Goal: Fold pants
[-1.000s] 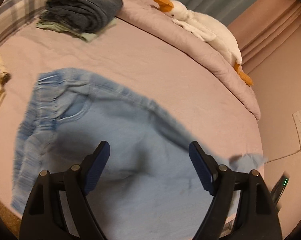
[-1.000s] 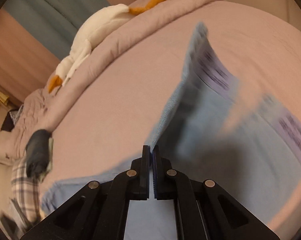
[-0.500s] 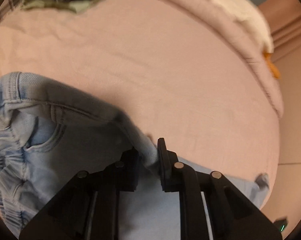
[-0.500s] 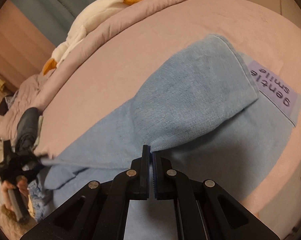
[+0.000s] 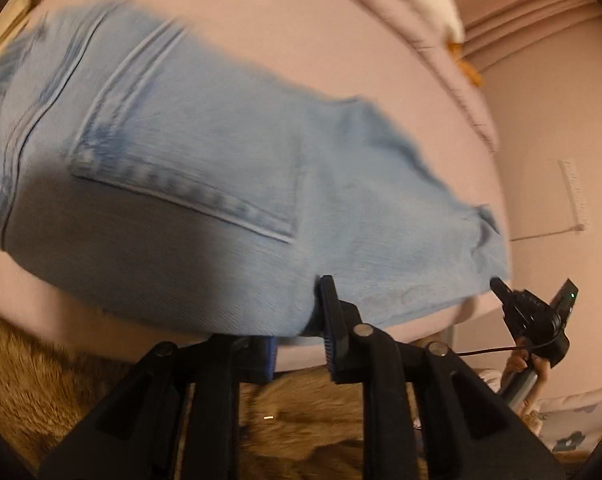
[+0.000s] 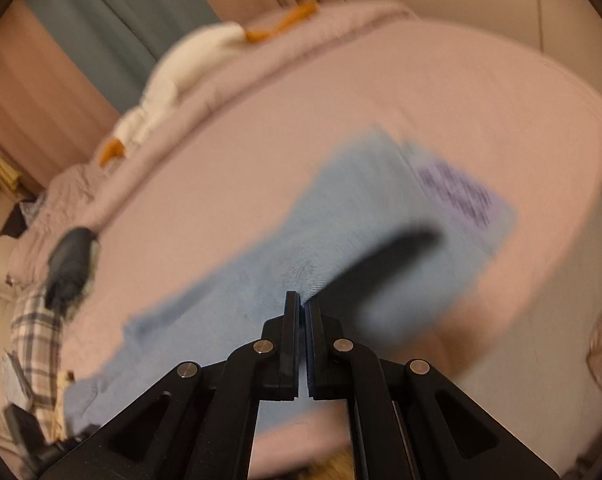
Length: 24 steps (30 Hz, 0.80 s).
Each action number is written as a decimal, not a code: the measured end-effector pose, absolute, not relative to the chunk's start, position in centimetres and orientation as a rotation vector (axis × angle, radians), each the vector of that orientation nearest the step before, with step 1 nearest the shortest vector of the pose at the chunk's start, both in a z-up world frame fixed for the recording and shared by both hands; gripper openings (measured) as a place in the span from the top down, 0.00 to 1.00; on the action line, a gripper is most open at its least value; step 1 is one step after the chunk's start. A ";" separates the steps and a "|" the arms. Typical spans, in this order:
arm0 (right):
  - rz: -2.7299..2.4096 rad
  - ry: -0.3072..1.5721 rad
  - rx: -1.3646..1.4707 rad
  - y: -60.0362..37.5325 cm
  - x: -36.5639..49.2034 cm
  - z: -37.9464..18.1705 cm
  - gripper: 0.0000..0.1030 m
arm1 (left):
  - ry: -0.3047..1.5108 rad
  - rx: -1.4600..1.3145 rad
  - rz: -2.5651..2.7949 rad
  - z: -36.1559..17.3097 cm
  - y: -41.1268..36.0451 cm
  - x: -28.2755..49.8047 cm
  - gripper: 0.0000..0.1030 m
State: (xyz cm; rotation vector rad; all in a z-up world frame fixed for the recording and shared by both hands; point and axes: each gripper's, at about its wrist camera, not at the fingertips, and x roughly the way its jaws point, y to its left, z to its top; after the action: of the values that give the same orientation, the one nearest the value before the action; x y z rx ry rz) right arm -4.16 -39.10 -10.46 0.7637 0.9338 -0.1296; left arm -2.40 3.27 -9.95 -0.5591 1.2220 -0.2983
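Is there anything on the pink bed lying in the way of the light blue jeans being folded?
Nothing visible. The light blue jeans lie on bare pink bed sheet. The white plush goose and the dark folded clothes sit well clear, at the far edge.

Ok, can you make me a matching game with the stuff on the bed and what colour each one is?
Things:
1. jeans
2. bed sheet
3. goose toy's body
4. goose toy's feet

Colours:
A. orange
B. light blue
C. white
D. pink

Pairs: 1-B, 2-D, 3-C, 4-A
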 end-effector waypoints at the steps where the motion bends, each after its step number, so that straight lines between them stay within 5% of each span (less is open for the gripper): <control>1: -0.155 0.968 0.778 -39.4 -4.4 -11.8 0.97 | 1.223 -0.566 -0.292 -10.1 3.5 -2.3 0.77; 6: -0.173 0.986 0.882 -41.7 -4.0 -14.7 0.90 | 1.150 -0.555 -0.201 -8.1 5.6 -1.5 0.49; 7: -0.180 0.984 0.889 -42.1 -3.9 -14.7 0.84 | 1.122 -0.574 -0.165 -7.8 6.6 -1.6 0.42; 9: -0.208 0.962 0.883 -42.9 -3.6 -14.4 0.53 | 1.100 -0.608 -0.129 -8.1 8.6 -1.8 0.40; 11: -0.248 0.909 0.887 -44.2 -3.4 -14.1 0.45 | 1.091 -0.671 -0.095 -9.0 10.3 -1.8 0.40; 15: -0.255 0.877 0.958 -46.1 -2.0 -15.0 0.46 | 1.075 -0.742 -0.105 -9.2 11.6 -0.4 0.45; 16: -0.271 0.877 0.967 -46.4 -1.6 -15.3 0.46 | 1.069 -0.743 -0.100 -9.2 11.7 0.0 0.58; 17: -0.294 0.869 0.966 -46.8 -1.1 -15.3 0.56 | 1.069 -0.716 -0.086 -9.2 11.8 0.3 0.78; 18: -0.292 0.870 0.962 -46.9 -1.3 -15.1 0.75 | 1.073 -0.673 -0.095 -9.0 11.7 1.0 0.85; 20: -0.261 0.881 0.964 -46.9 0.3 -14.3 0.88 | 1.049 -0.643 -0.122 -8.0 11.6 2.5 0.90; 24: -0.184 0.819 0.916 -47.5 4.1 -9.7 0.88 | 0.928 -0.635 -0.167 -3.5 12.3 4.1 0.90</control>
State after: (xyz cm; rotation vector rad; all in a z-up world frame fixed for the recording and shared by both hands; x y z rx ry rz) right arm 4.13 -47.48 -9.75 0.9158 0.8188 -0.1842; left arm 4.11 12.25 -3.46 -0.6351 0.9279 -0.1669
